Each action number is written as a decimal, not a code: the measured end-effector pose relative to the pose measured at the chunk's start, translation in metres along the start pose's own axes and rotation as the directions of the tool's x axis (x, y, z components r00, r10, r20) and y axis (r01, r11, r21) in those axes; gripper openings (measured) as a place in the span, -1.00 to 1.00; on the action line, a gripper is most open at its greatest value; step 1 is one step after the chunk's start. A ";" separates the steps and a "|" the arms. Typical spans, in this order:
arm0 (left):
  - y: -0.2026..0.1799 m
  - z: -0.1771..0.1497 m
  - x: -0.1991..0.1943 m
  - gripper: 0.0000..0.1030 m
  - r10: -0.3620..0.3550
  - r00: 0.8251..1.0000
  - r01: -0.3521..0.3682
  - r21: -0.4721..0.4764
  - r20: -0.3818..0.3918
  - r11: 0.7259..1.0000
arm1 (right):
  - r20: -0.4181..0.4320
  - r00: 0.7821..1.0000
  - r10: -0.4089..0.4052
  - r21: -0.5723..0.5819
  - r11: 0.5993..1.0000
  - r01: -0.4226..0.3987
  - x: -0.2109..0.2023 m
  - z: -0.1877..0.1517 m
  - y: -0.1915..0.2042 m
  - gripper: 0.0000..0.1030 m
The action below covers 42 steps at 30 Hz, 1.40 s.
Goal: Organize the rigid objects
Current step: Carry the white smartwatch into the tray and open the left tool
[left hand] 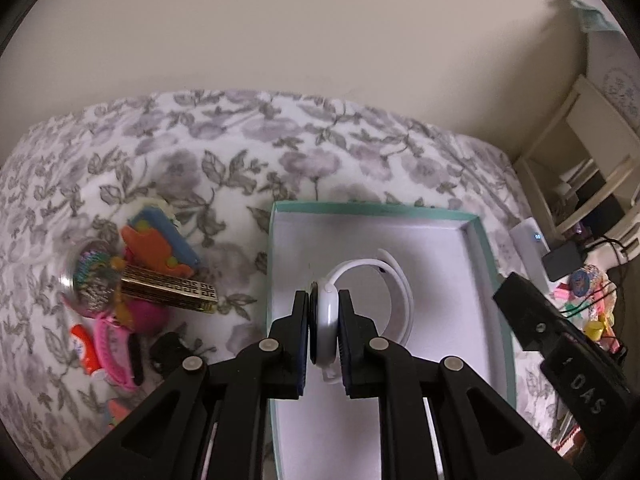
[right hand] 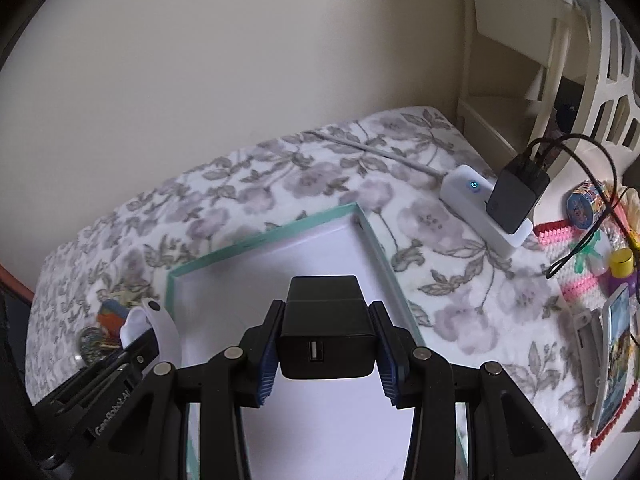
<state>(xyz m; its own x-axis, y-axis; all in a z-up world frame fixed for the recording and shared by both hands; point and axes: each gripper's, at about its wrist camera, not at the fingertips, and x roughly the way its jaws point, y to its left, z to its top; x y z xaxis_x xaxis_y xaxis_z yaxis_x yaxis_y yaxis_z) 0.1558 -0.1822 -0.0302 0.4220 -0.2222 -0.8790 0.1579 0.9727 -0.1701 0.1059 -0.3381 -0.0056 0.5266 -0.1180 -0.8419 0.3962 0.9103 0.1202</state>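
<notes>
My left gripper (left hand: 323, 300) is shut on a white smartwatch (left hand: 326, 320), clamping its body; the white strap (left hand: 396, 292) loops out over a shallow teal-rimmed box (left hand: 486, 248) with a white inside. My right gripper (right hand: 327, 316) is shut on a black USB charger block (right hand: 326, 332) held over the same box (right hand: 264, 240). The left gripper and the watch strap (right hand: 160, 328) show at the left of the right wrist view. The right gripper with the charger (left hand: 520, 312) shows at the right of the left wrist view.
A pile of small items lies left of the box on the floral bedspread (left hand: 240, 148): a gold patterned box (left hand: 168, 288), an orange and blue toy (left hand: 160, 248), pink pieces (left hand: 116, 352). A white power strip (right hand: 480, 208) with a black plug (right hand: 516, 196), cables and clutter sit right. Shelving (right hand: 512, 60) stands behind.
</notes>
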 end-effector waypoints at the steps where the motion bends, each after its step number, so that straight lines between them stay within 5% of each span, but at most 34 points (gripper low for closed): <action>1: 0.001 0.000 0.007 -0.73 -0.002 1.000 0.002 -0.003 -0.010 1.000 | -0.003 1.000 0.001 -0.003 1.000 -0.001 0.003 0.000 0.000 -0.14; 17: -0.006 -0.002 0.044 -0.73 0.014 0.999 -0.012 0.047 -0.050 0.999 | -0.117 0.992 -0.050 -0.041 0.998 0.045 0.062 -0.016 0.002 -0.14; 37: -0.011 -0.008 0.055 -0.71 0.031 0.994 -0.023 0.079 -0.102 0.997 | -0.152 0.986 -0.068 -0.043 0.997 0.062 0.060 -0.016 0.001 -0.14; 40: -0.011 -0.006 0.053 -0.56 0.022 0.994 -0.014 0.076 -0.108 0.997 | -0.156 0.985 -0.069 -0.044 0.997 0.063 0.058 -0.015 0.000 -0.13; 42: -0.011 -0.005 0.050 -0.23 0.019 0.995 -0.011 0.075 -0.100 0.997 | -0.157 0.984 -0.080 -0.050 0.996 0.073 0.057 -0.014 0.001 -0.13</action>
<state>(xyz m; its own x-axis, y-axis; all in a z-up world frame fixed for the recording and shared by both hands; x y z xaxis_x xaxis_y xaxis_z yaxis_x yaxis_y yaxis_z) 0.1707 -0.2035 -0.0751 0.3331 -0.1962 -0.9223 0.2193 0.9674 -0.1266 0.1254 -0.3387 -0.0613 0.3683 -0.1270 -0.9210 0.3956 0.9179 0.0316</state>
